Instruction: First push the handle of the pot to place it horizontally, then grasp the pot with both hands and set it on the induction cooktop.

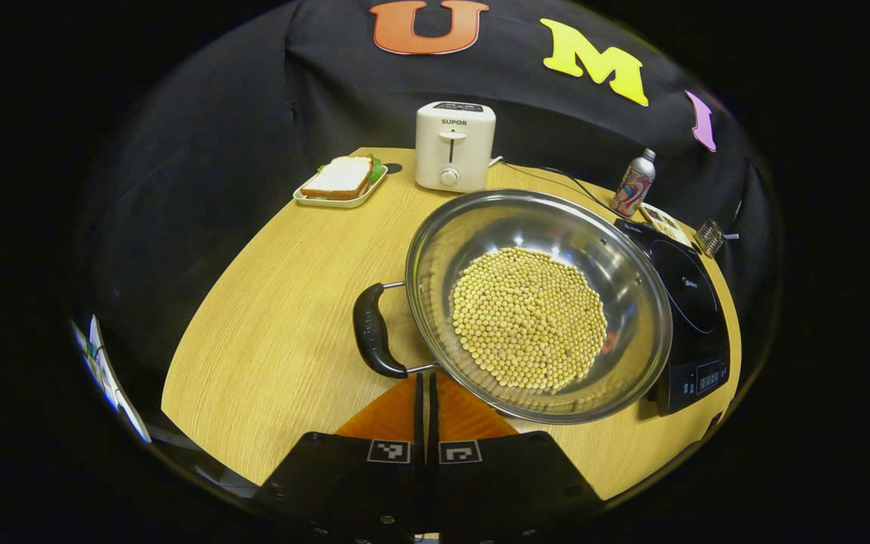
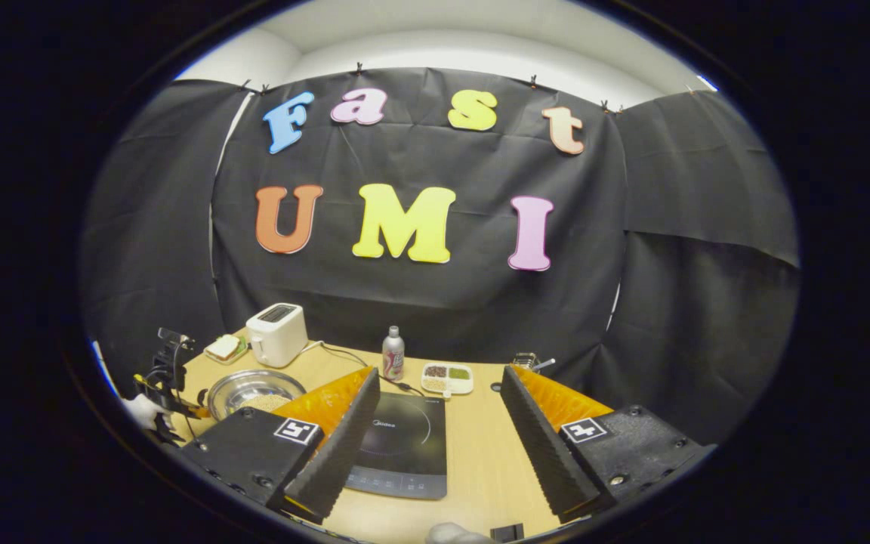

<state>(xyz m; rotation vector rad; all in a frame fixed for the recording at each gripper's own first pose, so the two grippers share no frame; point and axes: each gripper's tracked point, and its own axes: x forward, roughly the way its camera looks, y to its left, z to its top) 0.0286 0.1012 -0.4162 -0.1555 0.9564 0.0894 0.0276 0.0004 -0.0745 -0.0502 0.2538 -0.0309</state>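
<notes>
Sitting at the cooktop's (image 1: 688, 302) nine o'clock, the bean-filled steel pot (image 1: 537, 302) looks heavy and slick; grip its black handle (image 1: 373, 332), left gripper (image 1: 427, 393) pressed together, right gripper (image 2: 439, 393) spread.

Polished, mirror-bright metal on the pot (image 1: 631, 302), a glossy black plastic handle (image 1: 371, 332), matt pale wood grain across the worktop (image 1: 276, 325), smooth glassy black on the induction cooktop (image 2: 401, 438), white plastic toaster (image 1: 455, 145).
</notes>
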